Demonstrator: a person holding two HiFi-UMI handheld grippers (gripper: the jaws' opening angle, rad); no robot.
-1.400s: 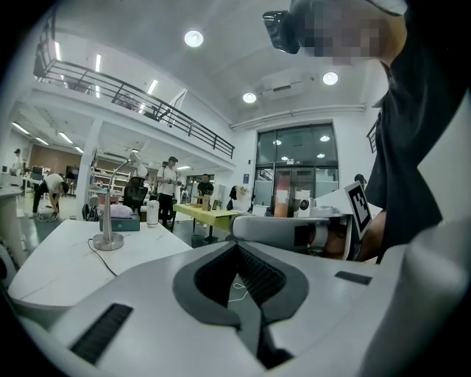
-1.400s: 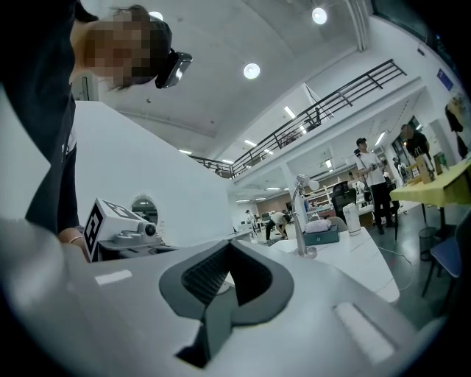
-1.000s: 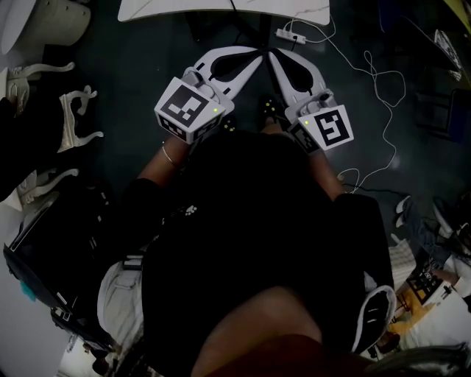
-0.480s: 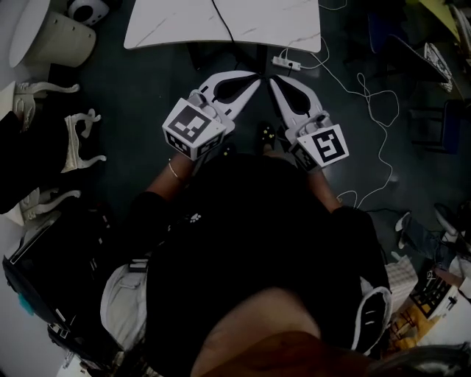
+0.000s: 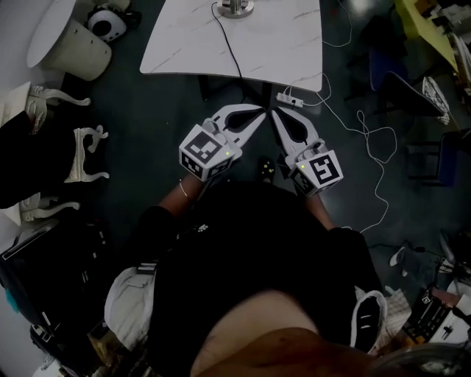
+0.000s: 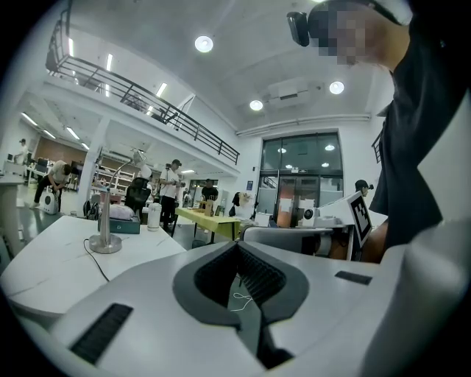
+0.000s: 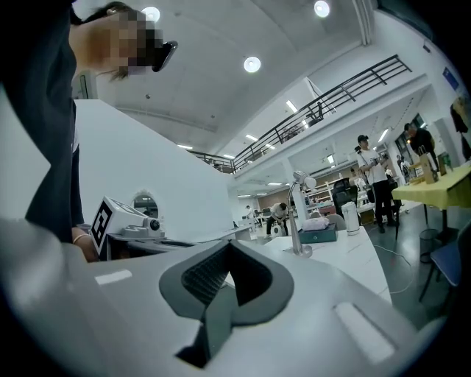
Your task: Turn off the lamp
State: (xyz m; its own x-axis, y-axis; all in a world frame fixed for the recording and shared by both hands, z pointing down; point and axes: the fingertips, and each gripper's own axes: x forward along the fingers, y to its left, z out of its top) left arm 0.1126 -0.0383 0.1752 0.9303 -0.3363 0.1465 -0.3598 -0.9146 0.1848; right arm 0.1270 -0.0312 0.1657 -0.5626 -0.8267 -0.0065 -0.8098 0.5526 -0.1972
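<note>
The lamp [image 5: 235, 6] is standing on the far part of the table [image 5: 287, 44], well apart from both grippers, with its cord [image 5: 229, 44] trailing across the top toward the near edge. The left gripper [image 5: 257, 113] and right gripper [image 5: 276, 113] are hovering over the floor in front of the table, each with its fingers pressed together and nothing between them. The lamp is presenting a slim metal post on a round base [image 6: 105, 244]: probably stiff, smooth and slippery, with its weight sitting low. A push high on the post risks tipping it, so contact near the base looks safer. No switch is showing in any view.
</note>
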